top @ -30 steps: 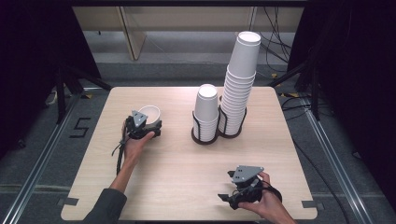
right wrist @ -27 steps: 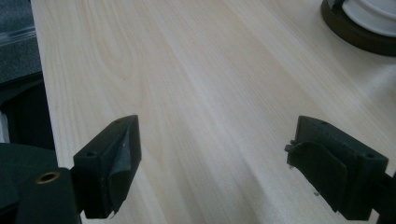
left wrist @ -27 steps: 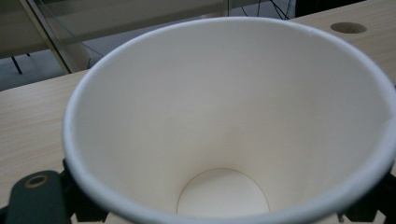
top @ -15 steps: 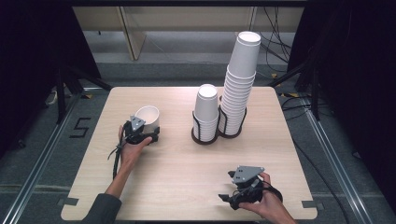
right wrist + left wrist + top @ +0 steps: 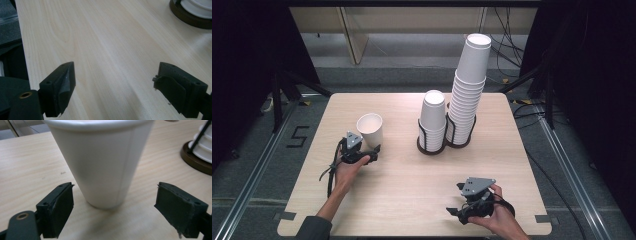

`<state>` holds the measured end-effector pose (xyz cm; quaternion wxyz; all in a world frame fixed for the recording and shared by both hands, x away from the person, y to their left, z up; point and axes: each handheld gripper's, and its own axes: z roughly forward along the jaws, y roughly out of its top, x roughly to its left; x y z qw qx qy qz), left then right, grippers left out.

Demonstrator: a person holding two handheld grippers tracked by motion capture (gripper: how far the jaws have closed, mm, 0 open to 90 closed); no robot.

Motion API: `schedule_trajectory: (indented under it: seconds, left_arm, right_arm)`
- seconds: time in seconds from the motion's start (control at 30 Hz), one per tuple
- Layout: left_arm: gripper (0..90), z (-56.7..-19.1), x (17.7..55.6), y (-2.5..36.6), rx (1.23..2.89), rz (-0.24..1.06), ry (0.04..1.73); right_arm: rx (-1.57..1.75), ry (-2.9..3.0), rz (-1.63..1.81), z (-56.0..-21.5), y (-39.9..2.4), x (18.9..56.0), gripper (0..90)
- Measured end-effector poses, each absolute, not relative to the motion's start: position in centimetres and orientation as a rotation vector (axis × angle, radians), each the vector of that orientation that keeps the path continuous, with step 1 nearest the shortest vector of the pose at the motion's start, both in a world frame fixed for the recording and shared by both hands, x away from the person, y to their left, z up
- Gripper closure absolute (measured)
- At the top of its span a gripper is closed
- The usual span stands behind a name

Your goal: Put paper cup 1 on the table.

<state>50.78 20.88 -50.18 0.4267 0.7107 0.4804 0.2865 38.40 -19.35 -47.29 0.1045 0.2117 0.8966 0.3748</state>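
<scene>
A single white paper cup (image 5: 370,129) (image 5: 100,157) stands upright on the wooden table (image 5: 412,175), left of centre. My left gripper (image 5: 370,149) (image 5: 115,192) sits just in front of it, low over the table. Its jaws have just been closing, and the cup's base stands between the fingertips with a gap on each side, so the pads (image 5: 62,205) do not touch it. My right gripper (image 5: 454,212) (image 5: 115,72) rests near the front right edge. It is open, with bare wood between its fingers.
Two stacks of upside-down white cups stand in a dark wire holder (image 5: 432,147) at the middle back: a short stack (image 5: 433,117) and a tall, leaning stack (image 5: 469,90). The holder's brown base (image 5: 197,157) (image 5: 190,15) is at the right of both gripper views.
My left hand has drawn back toward the near edge, and the single cup now stands slightly nearer too. The right hand has stayed still.
</scene>
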Motion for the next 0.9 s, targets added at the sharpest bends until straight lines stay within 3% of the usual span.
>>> schedule_trajectory:
  seconds: [0.53,0.9]
  left_arm:
    - [14.3,-48.0,42.4,18.5,1.77,0.649,1.036]
    - [14.3,-48.9,38.9,17.3,1.773,0.584,1.004]
  right_arm:
    - [0.654,2.625,1.107,-47.2,-19.7,38.5,17.0]
    - [0.707,2.594,1.107,-47.1,-20.1,38.7,17.3]
